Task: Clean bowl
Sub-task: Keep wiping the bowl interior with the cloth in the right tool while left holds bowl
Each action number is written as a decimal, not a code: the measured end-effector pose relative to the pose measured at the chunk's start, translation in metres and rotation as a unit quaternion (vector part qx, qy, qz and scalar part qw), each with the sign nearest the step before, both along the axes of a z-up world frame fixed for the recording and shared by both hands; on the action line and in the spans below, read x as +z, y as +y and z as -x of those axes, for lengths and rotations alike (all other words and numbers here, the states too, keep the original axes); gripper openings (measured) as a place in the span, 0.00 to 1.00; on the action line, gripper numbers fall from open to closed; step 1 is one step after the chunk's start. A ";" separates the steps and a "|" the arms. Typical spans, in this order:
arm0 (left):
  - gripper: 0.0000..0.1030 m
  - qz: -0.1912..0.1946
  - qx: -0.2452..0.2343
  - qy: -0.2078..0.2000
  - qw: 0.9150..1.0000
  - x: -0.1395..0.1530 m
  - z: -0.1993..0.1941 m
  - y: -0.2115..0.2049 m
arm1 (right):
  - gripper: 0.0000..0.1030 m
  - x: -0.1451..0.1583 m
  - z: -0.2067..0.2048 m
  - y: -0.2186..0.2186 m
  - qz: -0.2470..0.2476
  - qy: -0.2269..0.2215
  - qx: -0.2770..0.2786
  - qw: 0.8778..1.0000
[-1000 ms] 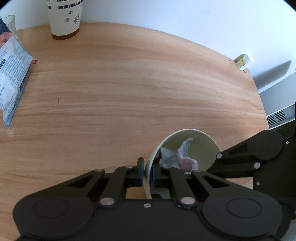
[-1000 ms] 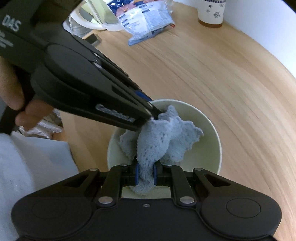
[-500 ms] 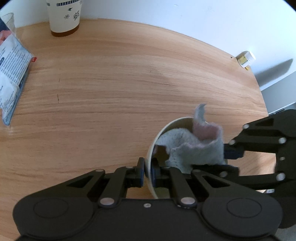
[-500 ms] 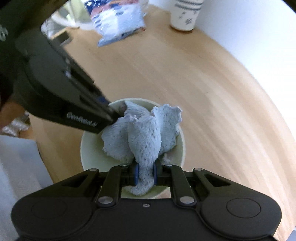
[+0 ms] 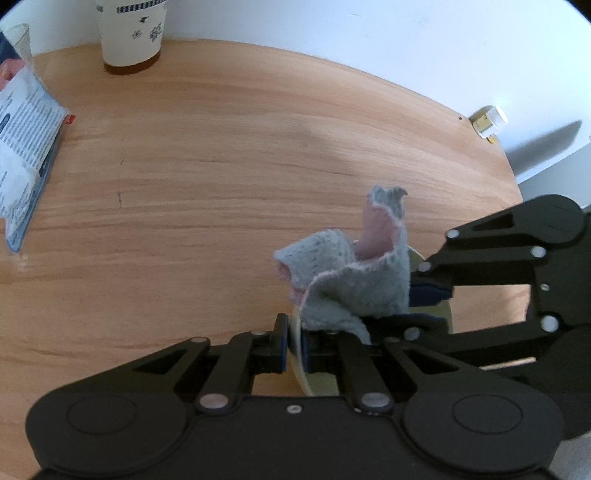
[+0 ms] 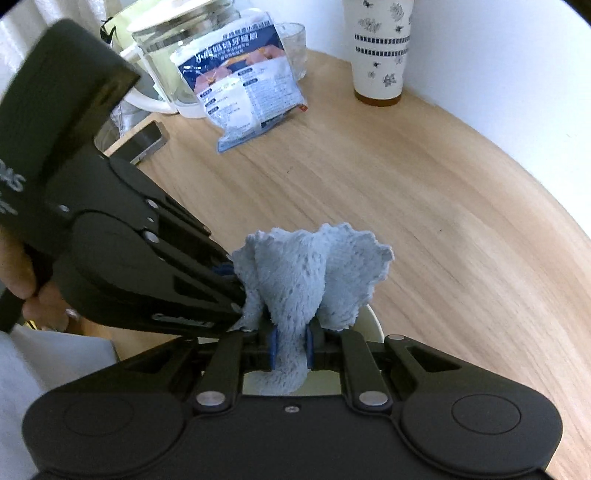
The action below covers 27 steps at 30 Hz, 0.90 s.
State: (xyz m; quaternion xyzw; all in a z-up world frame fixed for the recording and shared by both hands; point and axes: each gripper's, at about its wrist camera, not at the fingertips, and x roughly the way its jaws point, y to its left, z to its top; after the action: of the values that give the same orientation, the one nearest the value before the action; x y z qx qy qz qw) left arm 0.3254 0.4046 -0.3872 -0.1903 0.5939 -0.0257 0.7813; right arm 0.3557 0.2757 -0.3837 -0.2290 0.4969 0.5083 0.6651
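Observation:
My left gripper (image 5: 294,345) is shut on the near rim of the pale green bowl (image 5: 300,369), which stands on the wooden table. My right gripper (image 6: 290,349) is shut on a grey-blue fluffy cloth (image 6: 306,277) with a pink underside. The cloth also shows in the left wrist view (image 5: 354,280), raised above the bowl and hiding most of it. In the right wrist view only a sliver of the bowl's rim (image 6: 373,323) shows under the cloth. The right gripper enters the left wrist view from the right (image 5: 432,295).
A paper cup (image 5: 129,33) stands at the table's far edge. A blue-and-white packet (image 5: 22,147) lies at the left. A glass kettle (image 6: 173,59) and a glass (image 6: 295,48) stand beyond the packet (image 6: 247,88). A small white bottle (image 5: 487,122) sits at the far right rim.
My right gripper has lifted the cloth up out of the bowl. The left gripper has kept its hold on the rim.

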 end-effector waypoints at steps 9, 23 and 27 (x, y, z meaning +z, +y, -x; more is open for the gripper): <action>0.06 0.005 0.006 0.004 1.000 -0.001 0.002 0.002 | 0.15 -0.012 0.006 0.000 0.011 -0.019 0.017 1.000; 0.07 -0.023 0.008 -0.002 1.000 0.005 0.004 -0.013 | 0.15 -0.016 0.028 0.004 0.102 -0.085 0.098 0.986; 0.07 -0.032 -0.005 -0.003 0.999 0.005 0.000 -0.020 | 0.15 -0.003 0.031 -0.006 0.124 -0.104 0.086 0.983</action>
State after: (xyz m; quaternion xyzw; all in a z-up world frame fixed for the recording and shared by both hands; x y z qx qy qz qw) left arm 0.3258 0.3849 -0.3825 -0.1624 0.5929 -0.0112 0.7887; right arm 0.3243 0.2696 -0.3868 -0.4029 0.4626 0.4712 0.6337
